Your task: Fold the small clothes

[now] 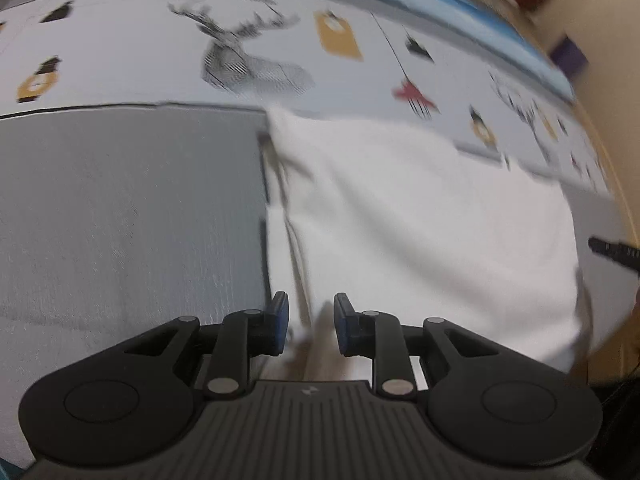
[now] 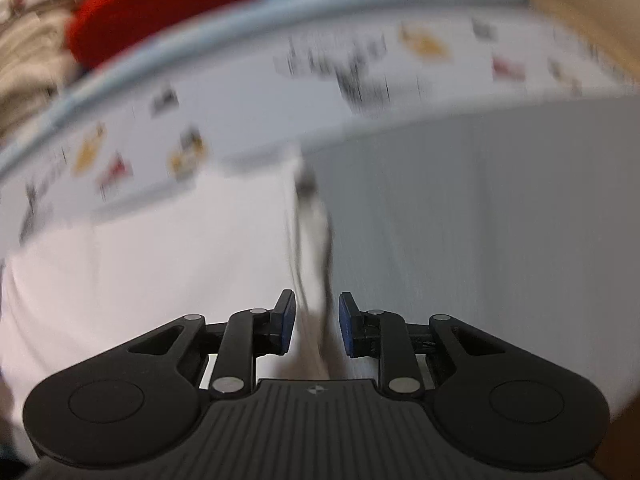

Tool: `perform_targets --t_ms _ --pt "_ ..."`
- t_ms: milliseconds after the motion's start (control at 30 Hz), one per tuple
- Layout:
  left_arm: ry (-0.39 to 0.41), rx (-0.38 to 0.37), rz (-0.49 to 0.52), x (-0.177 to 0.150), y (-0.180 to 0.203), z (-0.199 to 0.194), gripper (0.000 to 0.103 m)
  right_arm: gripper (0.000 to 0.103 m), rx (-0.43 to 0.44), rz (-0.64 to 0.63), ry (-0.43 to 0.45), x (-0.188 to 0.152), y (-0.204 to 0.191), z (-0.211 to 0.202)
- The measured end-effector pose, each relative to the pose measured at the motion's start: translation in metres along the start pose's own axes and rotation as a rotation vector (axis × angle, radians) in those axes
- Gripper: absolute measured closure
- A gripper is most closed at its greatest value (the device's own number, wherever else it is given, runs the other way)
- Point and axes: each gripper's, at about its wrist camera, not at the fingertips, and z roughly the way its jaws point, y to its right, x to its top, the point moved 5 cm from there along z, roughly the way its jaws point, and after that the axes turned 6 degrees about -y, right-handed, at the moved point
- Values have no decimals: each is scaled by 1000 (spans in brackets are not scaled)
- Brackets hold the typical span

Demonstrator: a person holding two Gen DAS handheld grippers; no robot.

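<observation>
A white garment (image 1: 420, 232) is being spread flat on the grey mat (image 1: 120, 208). The left gripper (image 1: 311, 322) and right gripper (image 2: 317, 322) are being held parted, each straddling a near edge, nothing pinched. Judged step: edge grasp; closing is called for next.

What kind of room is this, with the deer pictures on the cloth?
Probably a bedroom or living room at home. A printed cover with deer and small figures is spread out, a white garment lies on a grey sheet, and a pile of clothes, one red, sits behind.
</observation>
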Motion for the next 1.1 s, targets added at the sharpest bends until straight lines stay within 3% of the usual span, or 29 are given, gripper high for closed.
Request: perform_targets --t_ms 67,167,300,333,367,433,533,633,733,800,867,933,1000,1067,1100 --pt "-9 9 -34 1 1 5 76 78 -5 -8 38 15 -4 6" --pt "-35 5 -67 7 0 11 76 78 -2 25 26 32 -6 26" --pt "-61 0 -53 10 2 21 77 80 6 10 22 45 -17 47" --pt "-66 8 -37 9 3 23 85 84 13 -1 32 48 -21 50" --pt "-70 16 -21 10 5 25 94 100 16 -12 46 50 -24 52" --pt "-48 33 -9 15 5 29 100 102 10 -12 84 55 -27 50" --pt "-11 45 -12 19 2 23 100 102 -21 79 139 66 -14 46" --pt "-80 80 0 13 1 34 98 103 -127 78 158 69 -7 49" --pt "14 102 19 21 6 19 93 101 -111 94 80 61 -2 55" --pt "82 63 1 27 6 5 92 99 -141 66 146 62 -3 39" --pt "76 -16 -28 28 9 4 92 99 -55 42 184 59 -10 23" --pt "20 -52 -13 24 18 14 89 99 87 -5 138 48 -21 19" --pt "-67 -12 18 17 26 32 78 96 158 -73 27 31 -31 27" --pt "-125 58 29 10 25 46 80 93 117 -141 -127 9 -33 48" --pt "-114 53 20 11 25 43 79 93 69 -175 -177 0 -31 57"
